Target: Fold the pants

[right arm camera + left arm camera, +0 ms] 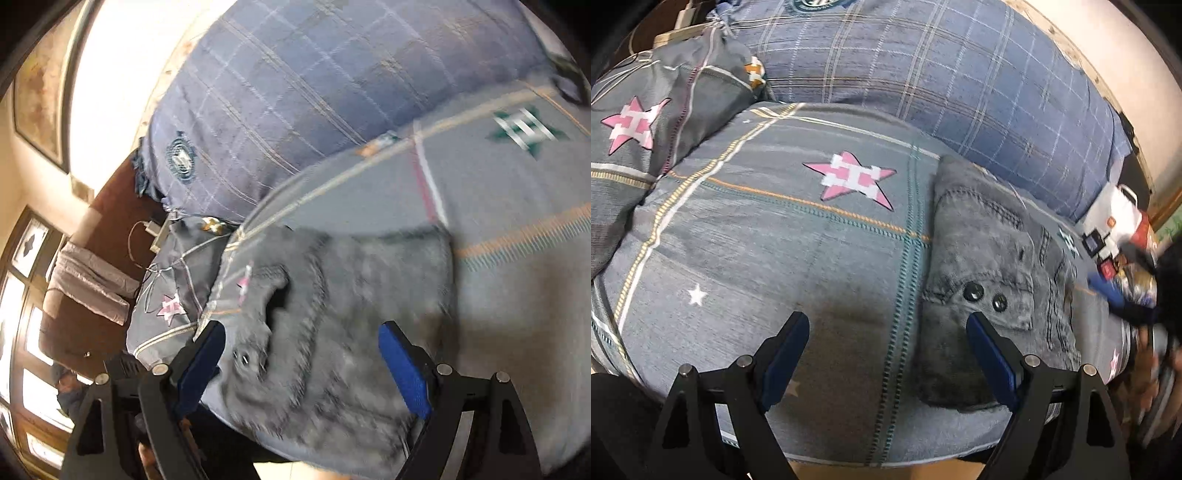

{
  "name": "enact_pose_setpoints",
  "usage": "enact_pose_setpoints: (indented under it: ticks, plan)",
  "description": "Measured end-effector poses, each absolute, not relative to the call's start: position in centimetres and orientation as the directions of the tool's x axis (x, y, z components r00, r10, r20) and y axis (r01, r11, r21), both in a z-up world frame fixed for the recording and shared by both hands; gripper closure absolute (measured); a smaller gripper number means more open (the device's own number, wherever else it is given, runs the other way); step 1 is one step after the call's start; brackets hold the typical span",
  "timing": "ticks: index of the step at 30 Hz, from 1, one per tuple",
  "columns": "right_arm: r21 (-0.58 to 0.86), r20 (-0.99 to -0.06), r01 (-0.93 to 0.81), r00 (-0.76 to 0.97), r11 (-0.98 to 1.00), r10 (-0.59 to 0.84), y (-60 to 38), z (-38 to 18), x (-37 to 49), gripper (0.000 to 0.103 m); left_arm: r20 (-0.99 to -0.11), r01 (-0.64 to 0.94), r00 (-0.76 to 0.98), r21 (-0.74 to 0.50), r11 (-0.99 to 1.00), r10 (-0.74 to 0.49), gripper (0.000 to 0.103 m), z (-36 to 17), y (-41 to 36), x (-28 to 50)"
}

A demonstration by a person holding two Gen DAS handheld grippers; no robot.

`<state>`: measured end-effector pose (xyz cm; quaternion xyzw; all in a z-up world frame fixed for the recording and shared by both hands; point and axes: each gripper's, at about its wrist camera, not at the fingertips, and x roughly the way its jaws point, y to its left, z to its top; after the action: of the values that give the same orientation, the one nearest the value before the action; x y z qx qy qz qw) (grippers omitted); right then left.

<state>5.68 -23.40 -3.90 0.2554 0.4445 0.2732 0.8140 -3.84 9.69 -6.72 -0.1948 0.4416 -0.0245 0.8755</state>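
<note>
Grey jeans [982, 266], folded into a compact bundle with two dark buttons showing, lie on a grey star-print bedspread [768, 243]. My left gripper [888, 325] hangs open above the bedspread just left of the bundle, its right finger [990, 354] over the bundle's near edge; nothing is between the pads. In the right wrist view the same jeans [362, 302] fill the middle, blurred. My right gripper [303, 345] hovers open above them, holding nothing. At the right edge of the left wrist view, the right gripper [1126, 302] shows as a blur.
A blue checked quilt [960, 81] is heaped behind the bedspread. A star-print pillow [653, 122] sits at the left. A white bag and small items [1115, 218] lie at the bed's right end. Wooden furniture with cables [110, 236] and window panes stand beside the bed.
</note>
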Motion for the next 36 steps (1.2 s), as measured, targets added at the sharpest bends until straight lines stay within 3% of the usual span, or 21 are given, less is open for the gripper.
enact_pose_setpoints:
  ticks: [4, 7, 14, 17, 24, 28, 36]
  plan:
    - [0.627, -0.628, -0.187, 0.454, 0.757, 0.632, -22.5, -5.1, 9.9, 0.016, -0.758, -0.114, 0.611, -0.373, 0.921, -0.231, 0.015, -6.9, 9.3, -4.4]
    - [0.6, -0.723, -0.07, 0.38, 0.797, 0.577, -22.2, -9.3, 12.2, 0.016, -0.755, -0.11, 0.611, -0.379, 0.919, -0.238, 0.015, -7.0, 9.6, -4.6]
    - [0.596, -0.669, -0.145, 0.454, 0.79, 0.589, -22.5, -6.0, 9.2, 0.015, -0.738, -0.122, 0.623, -0.417, 0.901, -0.257, 0.015, -7.1, 11.0, -4.8]
    - [0.54, -0.752, -0.126, 0.371, 0.832, 0.544, -21.3, -8.9, 10.1, 0.015, -0.73, -0.111, 0.632, -0.418, 0.902, -0.26, 0.015, -6.7, 11.0, -5.2]
    - [0.598, -0.675, -0.173, 0.417, 0.782, 0.609, -21.4, -5.8, 7.2, 0.015, -0.73, -0.14, 0.635, -0.429, 0.892, -0.251, 0.015, -6.8, 12.0, -5.3]
    - [0.56, -0.743, -0.17, 0.328, 0.81, 0.583, -19.9, -9.1, 6.8, 0.015, -0.728, -0.123, 0.635, -0.424, 0.897, -0.257, 0.015, -6.5, 11.5, -5.4]
    - [0.587, -0.691, -0.235, 0.352, 0.775, 0.631, -19.9, -7.3, 5.0, 0.014, -0.732, -0.128, 0.629, -0.432, 0.893, -0.263, 0.015, -6.1, 11.1, -5.1]
